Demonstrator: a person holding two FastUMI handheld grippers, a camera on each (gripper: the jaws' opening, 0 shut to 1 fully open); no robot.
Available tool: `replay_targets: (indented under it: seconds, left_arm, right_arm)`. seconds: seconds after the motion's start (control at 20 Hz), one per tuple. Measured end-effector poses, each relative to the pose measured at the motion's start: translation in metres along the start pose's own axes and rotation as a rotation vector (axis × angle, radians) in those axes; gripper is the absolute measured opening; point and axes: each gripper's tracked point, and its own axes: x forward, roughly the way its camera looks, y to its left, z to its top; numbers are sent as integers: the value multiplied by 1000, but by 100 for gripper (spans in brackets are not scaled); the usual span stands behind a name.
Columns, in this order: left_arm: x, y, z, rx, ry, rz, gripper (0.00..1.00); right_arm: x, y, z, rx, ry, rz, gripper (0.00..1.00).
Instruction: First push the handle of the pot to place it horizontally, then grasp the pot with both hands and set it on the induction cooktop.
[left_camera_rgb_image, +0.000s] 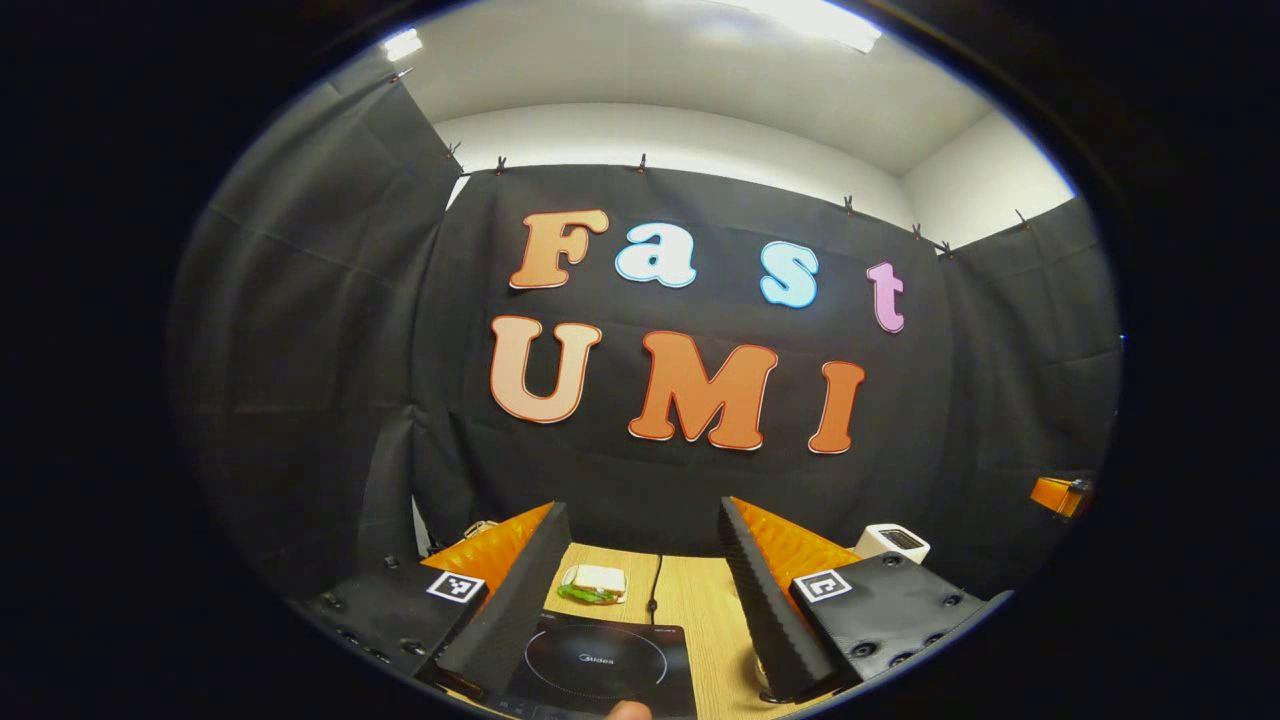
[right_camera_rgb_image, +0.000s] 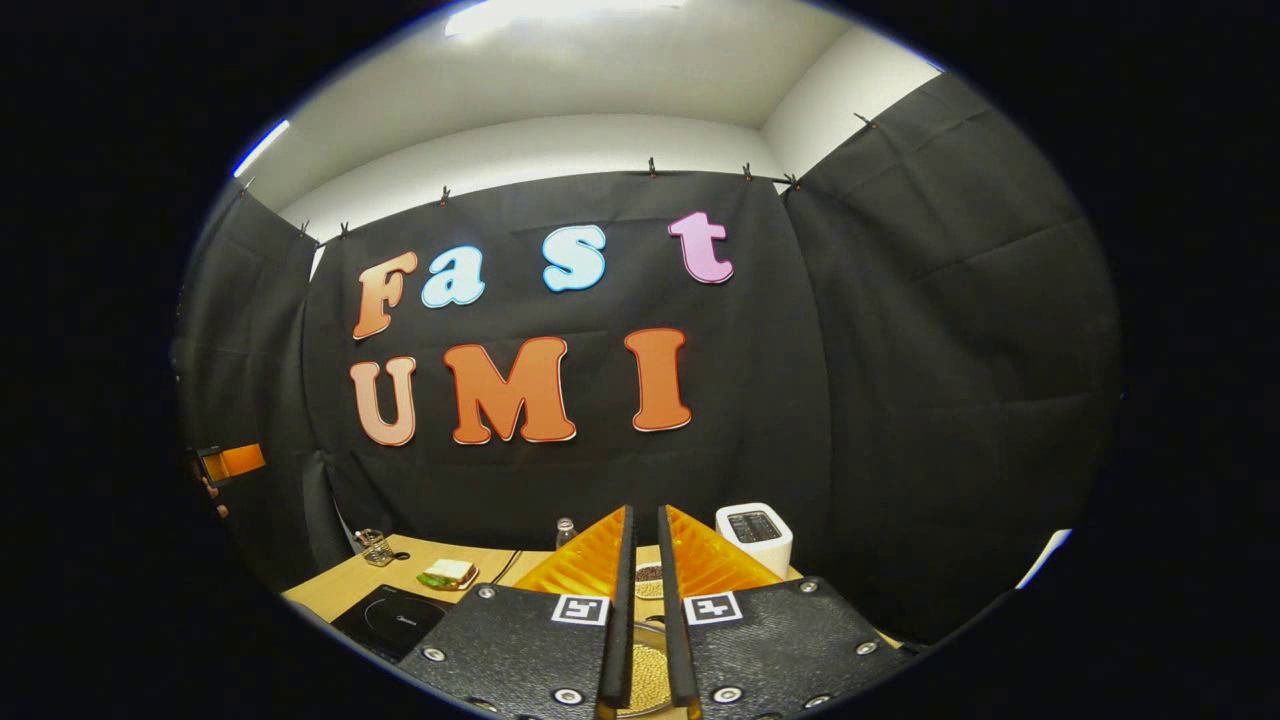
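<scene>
The left gripper (left_camera_rgb_image: 640, 590) is spread wide, nothing between its 2 fingers, hanging over the near side of the cooktop (left_camera_rgb_image: 598, 665). Behind the cooktop on the wooden table (left_camera_rgb_image: 700, 610) sits a sandwich (left_camera_rgb_image: 594, 584), with a white toaster (left_camera_rgb_image: 893, 542) off to the right of the cooktop. The right gripper (right_camera_rgb_image: 640, 600) is nearly closed, just a thin gap, no grip on anything. A bit of the pot (right_camera_rgb_image: 645, 680) shows right below its fingers, right of the cooktop.

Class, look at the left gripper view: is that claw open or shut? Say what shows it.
Open. The left claw has its two fingers spread wide apart, with the black induction cooktop and the wooden table showing between them.
</scene>
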Motion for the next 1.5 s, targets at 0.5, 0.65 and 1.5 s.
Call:
replay_targets:
  seconds: [0.5, 0.65, 1.5]
  left_arm:
    - [0, 9, -13, -4, 27, 0, 97]
    - [1, 13, -18, -3, 34, 4, 97]
    - [-15, 13, -35, 4, 63, -34, 96]
  right_arm:
    - [-6, 1, -67, 14, 92, 0, 0]
    - [-11, 5, -95, 18, 142, 5, 0]
    - [-64, 36, -237, -20, 426, 80, 0]
